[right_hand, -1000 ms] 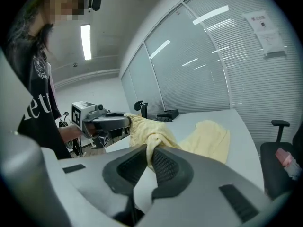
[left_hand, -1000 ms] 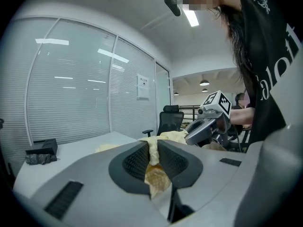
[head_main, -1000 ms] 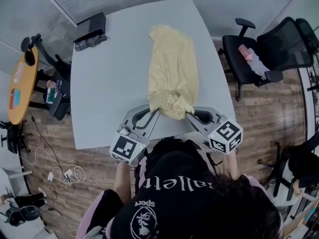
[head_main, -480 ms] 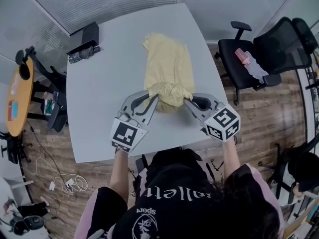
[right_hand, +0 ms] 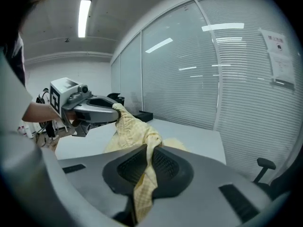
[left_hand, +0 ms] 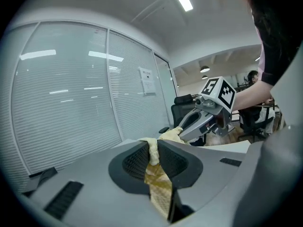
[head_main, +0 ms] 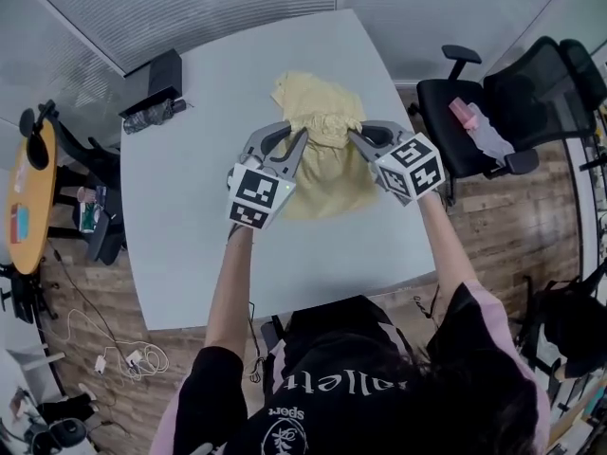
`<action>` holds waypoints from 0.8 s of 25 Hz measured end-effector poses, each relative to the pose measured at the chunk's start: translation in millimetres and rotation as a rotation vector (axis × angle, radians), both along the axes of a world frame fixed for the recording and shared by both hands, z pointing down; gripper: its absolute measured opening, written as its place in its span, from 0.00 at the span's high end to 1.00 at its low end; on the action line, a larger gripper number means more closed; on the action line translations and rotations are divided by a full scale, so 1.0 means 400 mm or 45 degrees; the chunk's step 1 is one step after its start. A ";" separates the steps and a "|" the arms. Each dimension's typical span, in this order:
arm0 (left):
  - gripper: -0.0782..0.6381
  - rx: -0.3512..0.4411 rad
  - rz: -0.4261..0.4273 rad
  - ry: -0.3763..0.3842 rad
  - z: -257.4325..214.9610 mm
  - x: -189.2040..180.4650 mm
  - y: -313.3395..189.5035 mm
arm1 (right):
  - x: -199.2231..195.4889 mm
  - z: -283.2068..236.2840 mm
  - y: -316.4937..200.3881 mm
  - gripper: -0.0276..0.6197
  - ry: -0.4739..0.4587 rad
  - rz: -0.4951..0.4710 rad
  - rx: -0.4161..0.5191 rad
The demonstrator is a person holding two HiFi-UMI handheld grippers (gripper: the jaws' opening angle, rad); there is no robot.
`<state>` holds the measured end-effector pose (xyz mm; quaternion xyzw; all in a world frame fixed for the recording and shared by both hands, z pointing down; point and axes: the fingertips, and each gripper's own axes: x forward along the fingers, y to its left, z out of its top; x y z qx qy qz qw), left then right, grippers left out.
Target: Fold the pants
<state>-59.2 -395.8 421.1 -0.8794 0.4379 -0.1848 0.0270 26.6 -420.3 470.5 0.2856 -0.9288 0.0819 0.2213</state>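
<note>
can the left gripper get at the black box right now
Probably not as is: the left gripper is shut on the pants. Otherwise nothing stands on the table between it and the box.

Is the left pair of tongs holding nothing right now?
No, the left tongs are shut on a fold of the pale yellow checked cloth pants, which sticks out between the dark ribbed pads.
</note>
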 end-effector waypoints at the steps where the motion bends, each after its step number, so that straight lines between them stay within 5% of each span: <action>1: 0.80 -0.013 0.001 -0.019 0.018 -0.003 -0.027 | -0.007 0.018 -0.033 0.90 0.026 0.009 -0.001; 6: 0.79 -0.184 -0.038 -0.047 0.151 -0.023 -0.123 | -0.050 0.139 -0.154 0.90 0.183 0.006 -0.011; 8: 0.72 -0.295 -0.069 -0.049 0.219 -0.030 -0.124 | -0.055 0.205 -0.182 0.90 0.251 0.015 -0.039; 10: 0.63 -0.384 -0.078 -0.060 0.276 -0.040 -0.090 | -0.052 0.271 -0.199 0.90 0.314 0.039 -0.074; 15: 0.63 -0.515 -0.076 -0.058 0.364 -0.061 0.046 | -0.019 0.404 -0.229 0.90 0.425 0.162 -0.160; 20: 0.63 -0.547 -0.088 0.023 0.380 -0.051 0.145 | 0.015 0.472 -0.243 0.90 0.383 0.332 -0.266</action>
